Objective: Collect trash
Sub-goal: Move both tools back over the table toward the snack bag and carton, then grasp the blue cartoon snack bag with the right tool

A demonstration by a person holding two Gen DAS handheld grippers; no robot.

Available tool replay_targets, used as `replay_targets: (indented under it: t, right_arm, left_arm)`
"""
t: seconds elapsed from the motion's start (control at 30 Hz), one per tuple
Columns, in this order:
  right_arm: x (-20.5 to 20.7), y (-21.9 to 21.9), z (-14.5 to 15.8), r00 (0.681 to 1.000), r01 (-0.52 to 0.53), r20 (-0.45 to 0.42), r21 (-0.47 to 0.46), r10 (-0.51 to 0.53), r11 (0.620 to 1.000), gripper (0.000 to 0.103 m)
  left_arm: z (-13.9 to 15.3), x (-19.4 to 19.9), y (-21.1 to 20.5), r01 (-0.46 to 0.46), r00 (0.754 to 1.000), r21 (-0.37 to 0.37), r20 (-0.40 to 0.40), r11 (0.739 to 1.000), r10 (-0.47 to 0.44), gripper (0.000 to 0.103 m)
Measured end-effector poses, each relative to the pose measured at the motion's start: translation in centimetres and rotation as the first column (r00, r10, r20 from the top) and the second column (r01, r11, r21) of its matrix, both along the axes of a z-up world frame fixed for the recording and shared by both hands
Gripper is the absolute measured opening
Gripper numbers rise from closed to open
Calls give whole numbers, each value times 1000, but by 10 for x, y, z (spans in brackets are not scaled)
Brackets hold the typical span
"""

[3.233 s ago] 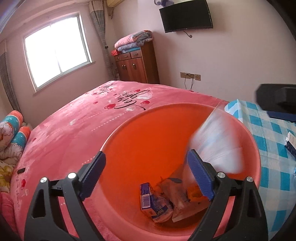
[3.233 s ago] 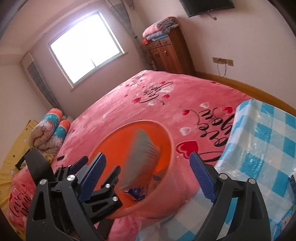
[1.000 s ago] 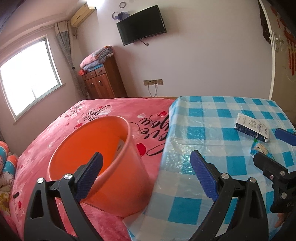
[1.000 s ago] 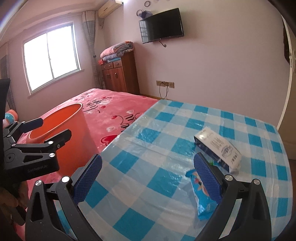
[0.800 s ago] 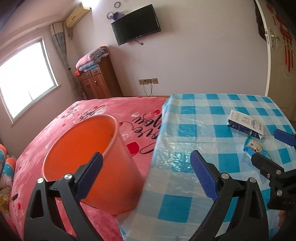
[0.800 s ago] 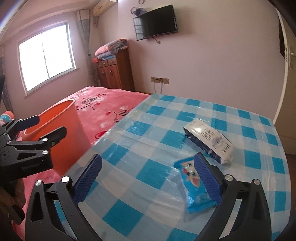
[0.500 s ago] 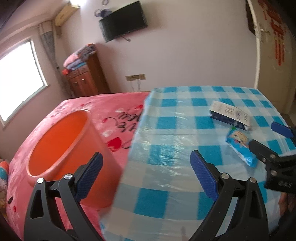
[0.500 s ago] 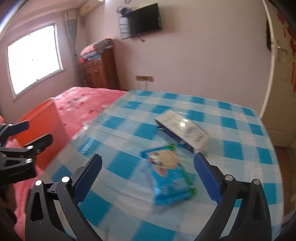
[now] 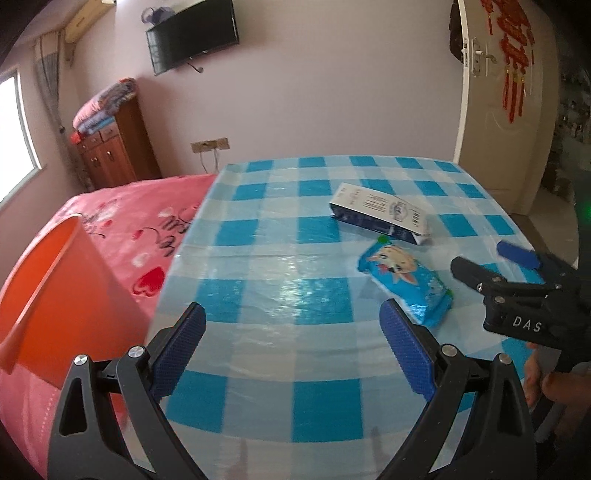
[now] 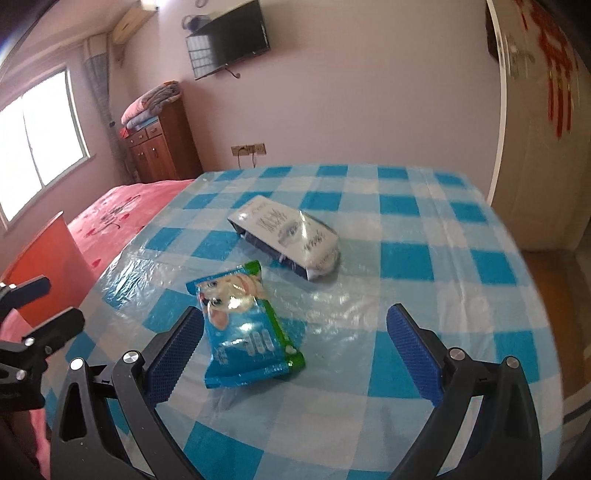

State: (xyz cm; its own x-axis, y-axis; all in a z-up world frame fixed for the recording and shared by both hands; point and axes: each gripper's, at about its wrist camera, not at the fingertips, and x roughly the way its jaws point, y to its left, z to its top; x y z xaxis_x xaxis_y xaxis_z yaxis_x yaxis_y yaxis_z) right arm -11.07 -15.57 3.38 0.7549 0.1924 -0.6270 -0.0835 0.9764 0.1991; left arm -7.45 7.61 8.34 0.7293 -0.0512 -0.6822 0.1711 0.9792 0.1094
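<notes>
A blue snack packet with a cartoon puppy (image 10: pixel 245 332) (image 9: pixel 404 282) lies flat on the blue-checked table (image 10: pixel 443 258) (image 9: pixel 280 221). Behind it lies a white and dark blue carton (image 10: pixel 286 230) (image 9: pixel 380 214) on its side. My right gripper (image 10: pixel 295 350) is open just above the table, its left pad (image 10: pixel 173 354) close beside the packet, nothing held. My left gripper (image 9: pixel 291 347) is open and empty over the table's near left part. The orange bin (image 9: pixel 55 295) (image 10: pixel 48 258) stands on the pink bed, left of the table. In the left wrist view the right gripper (image 9: pixel 491 266) shows at the right.
The pink bed (image 9: pixel 140 221) borders the table's left edge. A wooden cabinet (image 9: pixel 110 151) with folded blankets stands by the far wall, a TV (image 9: pixel 192 35) hangs above, and a door (image 9: pixel 517 92) is at the right. A hand (image 9: pixel 554 384) holds the right gripper.
Both grippers have swung right, away from the bin and over the table. The right gripper has closed in on the packet, which now lies by its left pad.
</notes>
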Motion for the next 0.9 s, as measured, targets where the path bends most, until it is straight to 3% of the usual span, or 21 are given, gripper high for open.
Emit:
replay_targets:
  t: [0.2,0.43,0.7,0.8,0.9]
  right_arm:
    - [7,2,-13,992,-113,-43,86,117,990,98]
    - [31,22,-20,971,-219,-80,82,225,972,98]
    - [51,33,-31,948,-288,-122,64,294,955,96]
    - [56,35,-35,944,-297,-138,48,301,954,73]
    - [61,33,-36,941,-302,-142,53,306,952,72]
  left_arm:
    - [4,17,-5,-3,999,-78,-32,997,1,95]
    - [5,31,11,-76,994,-188,-86,979,61,95]
    - [3,41,20,-127,988,-213,-115,969,104,95]
    - [2,45,17,-131,987,-212,-123,968,106,95]
    - [0,49,10,-130,986,-193,-129,973,106,95]
